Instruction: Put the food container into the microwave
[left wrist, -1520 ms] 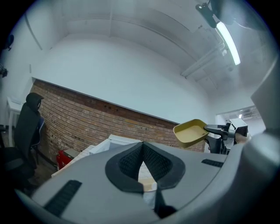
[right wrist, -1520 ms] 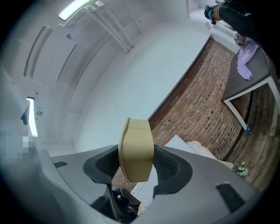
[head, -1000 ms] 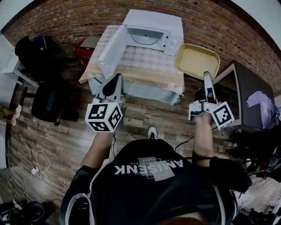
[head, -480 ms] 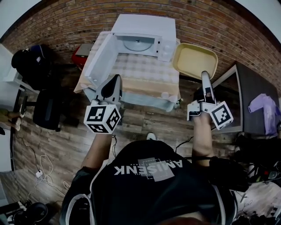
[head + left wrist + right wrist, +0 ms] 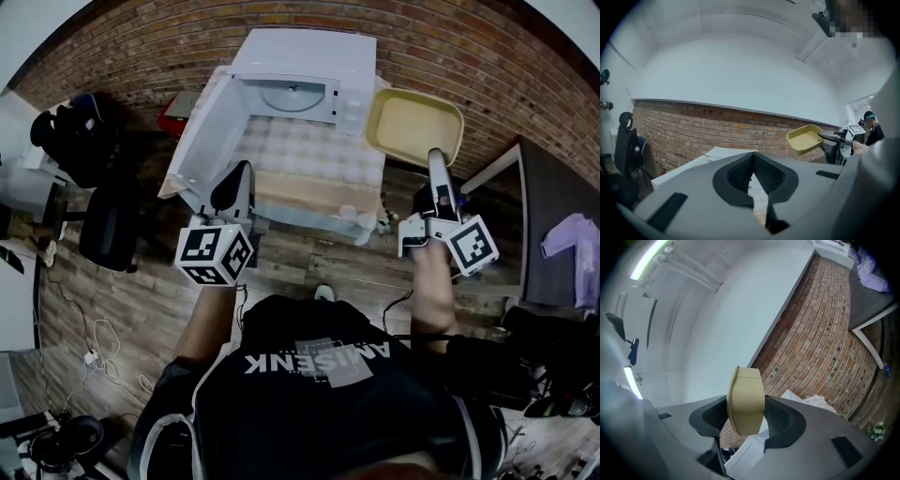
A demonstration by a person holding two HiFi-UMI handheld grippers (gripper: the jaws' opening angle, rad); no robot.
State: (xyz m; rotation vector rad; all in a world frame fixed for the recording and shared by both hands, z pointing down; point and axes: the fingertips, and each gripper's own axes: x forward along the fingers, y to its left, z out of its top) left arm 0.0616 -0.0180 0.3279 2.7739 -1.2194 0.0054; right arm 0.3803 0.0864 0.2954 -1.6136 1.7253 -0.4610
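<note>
The white microwave [image 5: 300, 70] stands on a table with a checked cloth [image 5: 309, 159], and its door [image 5: 214, 131] is swung open to the left. My right gripper [image 5: 436, 159] is shut on the rim of a yellow food container [image 5: 415, 127], which hangs in the air just right of the microwave. In the right gripper view the container [image 5: 746, 401] stands edge-on between the pads. The left gripper view shows the container [image 5: 805, 137] from the side. My left gripper [image 5: 239, 173] is shut and empty, in front of the table below the open door.
A brick wall runs behind the table. A black chair [image 5: 108, 225] and a red box [image 5: 178, 108] are at the left. A dark table [image 5: 553, 216] with a purple cloth [image 5: 572, 234] stands at the right. Cables lie on the wooden floor.
The person has moved toward the table, so the microwave and table lie nearer both grippers. The right gripper's hold on the container and the shut left jaws look unchanged.
</note>
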